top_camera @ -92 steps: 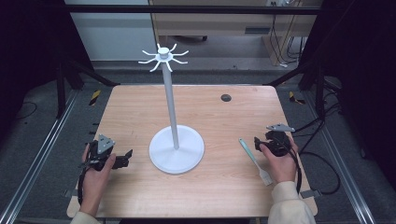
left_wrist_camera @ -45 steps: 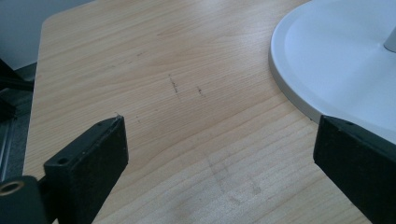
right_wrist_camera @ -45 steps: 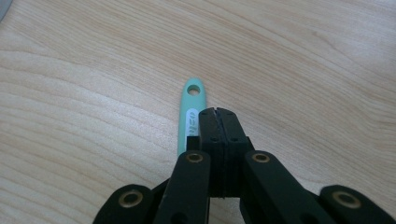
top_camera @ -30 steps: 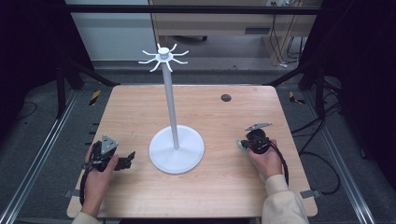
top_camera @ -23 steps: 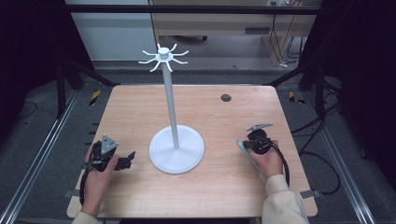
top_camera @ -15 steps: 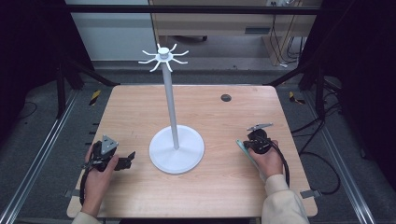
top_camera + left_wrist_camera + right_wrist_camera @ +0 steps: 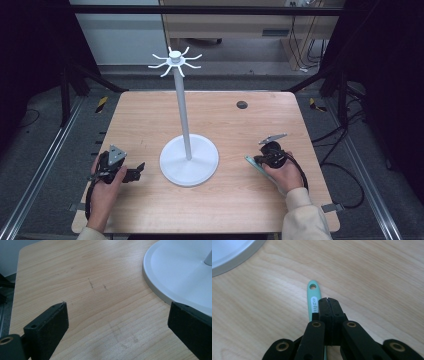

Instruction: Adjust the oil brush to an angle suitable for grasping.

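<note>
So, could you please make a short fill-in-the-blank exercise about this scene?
1. The right gripper has its jaws ____.
2. The handle beside them is mint ____.
3. The left gripper has its jaws ____.
4. The white stand rises from a ____ base.

Missing words: shut; green; open; round

Stand (image 7: 188,160) near the middle of the table (image 7: 150,120), pole upright on its base. Small disc (image 7: 242,104) at 1 o'clock from the base, well apart. Left claw (image 7: 134,173) at 9 o'clock, near the base rim. Handled tool (image 7: 254,164) flat at 3 o'clock, right claw (image 7: 328,307) just over it.
</note>
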Available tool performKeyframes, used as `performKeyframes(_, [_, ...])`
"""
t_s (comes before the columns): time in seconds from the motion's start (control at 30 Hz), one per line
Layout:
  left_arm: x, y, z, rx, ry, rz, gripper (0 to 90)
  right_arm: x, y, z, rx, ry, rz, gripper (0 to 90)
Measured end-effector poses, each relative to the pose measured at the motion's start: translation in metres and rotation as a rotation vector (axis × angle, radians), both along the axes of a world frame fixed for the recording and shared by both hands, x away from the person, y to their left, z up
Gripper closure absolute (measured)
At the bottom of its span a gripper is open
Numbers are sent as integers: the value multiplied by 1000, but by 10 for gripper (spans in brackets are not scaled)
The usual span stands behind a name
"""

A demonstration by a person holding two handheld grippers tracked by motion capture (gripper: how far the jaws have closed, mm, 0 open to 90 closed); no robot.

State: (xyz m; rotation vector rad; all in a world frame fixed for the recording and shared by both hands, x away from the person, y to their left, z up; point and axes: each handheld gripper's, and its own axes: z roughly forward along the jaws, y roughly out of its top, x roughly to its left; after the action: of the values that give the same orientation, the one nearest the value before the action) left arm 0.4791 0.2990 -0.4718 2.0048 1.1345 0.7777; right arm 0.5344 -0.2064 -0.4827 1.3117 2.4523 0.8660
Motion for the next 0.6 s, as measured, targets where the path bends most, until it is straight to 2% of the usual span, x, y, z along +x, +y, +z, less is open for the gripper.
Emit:
performKeyframes(0.07, [0, 0, 0, -1, -1, 0, 28, -3, 4, 1, -5, 8, 25, 900])
performKeyframes(0.2, [0, 0, 0, -2, -4, 3, 28, -3, 5, 1, -5, 9, 31, 900])
performKeyframes(0.27, [0, 1, 0, -2, -5, 5, 28, -5, 5, 5, -13, -7, 24, 900])
performKeyframes(0.33, [0, 2, 0, -2, -5, 8, 28, -11, 3, 13, -35, -41, 39, 900])
performKeyframes(0.6, [-1, 4, 1, -8, -9, 12, 28, -27, 4, 22, -96, -42, 58, 900])
